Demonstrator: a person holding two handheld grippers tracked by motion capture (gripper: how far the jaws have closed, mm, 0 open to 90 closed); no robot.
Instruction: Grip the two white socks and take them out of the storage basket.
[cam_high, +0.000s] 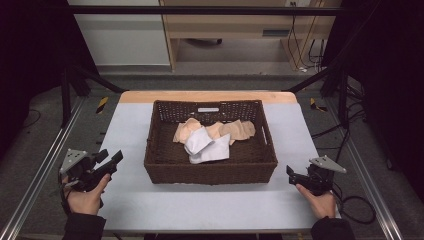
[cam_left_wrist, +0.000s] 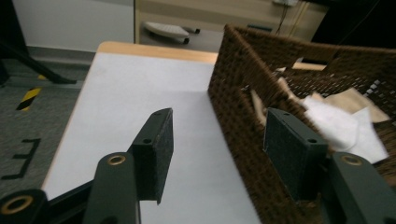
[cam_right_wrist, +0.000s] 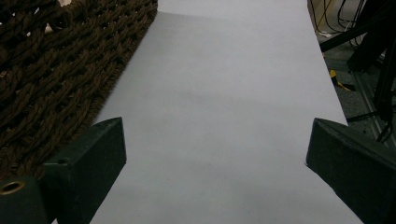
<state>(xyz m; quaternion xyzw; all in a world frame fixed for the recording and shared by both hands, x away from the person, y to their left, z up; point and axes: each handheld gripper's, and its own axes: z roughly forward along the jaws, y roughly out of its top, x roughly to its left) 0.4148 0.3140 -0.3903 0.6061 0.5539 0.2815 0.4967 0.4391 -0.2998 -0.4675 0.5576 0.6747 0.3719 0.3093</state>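
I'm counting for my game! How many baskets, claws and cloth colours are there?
Basket: 1
Claws: 2, the left claw and the right claw
Cloth colours in the basket: 2, white cloth and tan cloth
Total: 5

No readable text, labels, brands or numbers anywhere. Closest thing: a black mark on the grey floor (cam_left_wrist: 18, 158), off to the left of the left gripper (cam_left_wrist: 217, 154) in its own view. It looks like a letter E lying on its side, can't confirm. Yellow-black hazard tape (cam_left_wrist: 29, 98) sits further up on the same side; it's just stripes, no wording.
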